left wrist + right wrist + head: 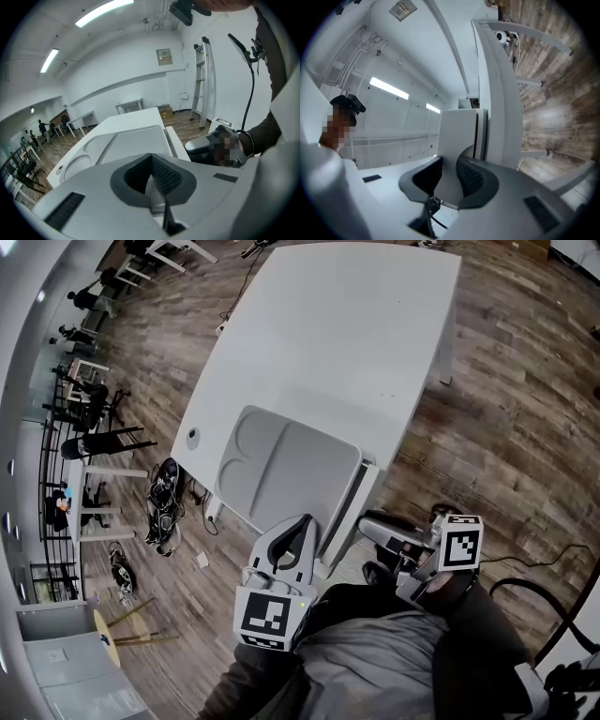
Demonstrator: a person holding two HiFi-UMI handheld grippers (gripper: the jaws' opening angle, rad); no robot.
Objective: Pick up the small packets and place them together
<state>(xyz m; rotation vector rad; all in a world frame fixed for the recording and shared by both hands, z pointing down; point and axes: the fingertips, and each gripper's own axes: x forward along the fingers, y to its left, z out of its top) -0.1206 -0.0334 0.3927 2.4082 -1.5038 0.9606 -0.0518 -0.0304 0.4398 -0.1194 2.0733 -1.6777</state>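
Tray (281, 474) lies on table (356, 334), just beyond left claw (304, 523).

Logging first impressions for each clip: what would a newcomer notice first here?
A long white table fills the head view, with a grey compartment tray on its near end and no packets in sight. Both grippers sit low by the person's body: the left gripper shut, the right gripper open and empty.

Left gripper (151, 176): jaws closed together, nothing between them. Beyond them, a white table (138, 119) carries a grey tray (131, 140) at its near end, with round wells on the left and a flat section on the right. Ladder (205, 79) stands against the far wall, right of the table.
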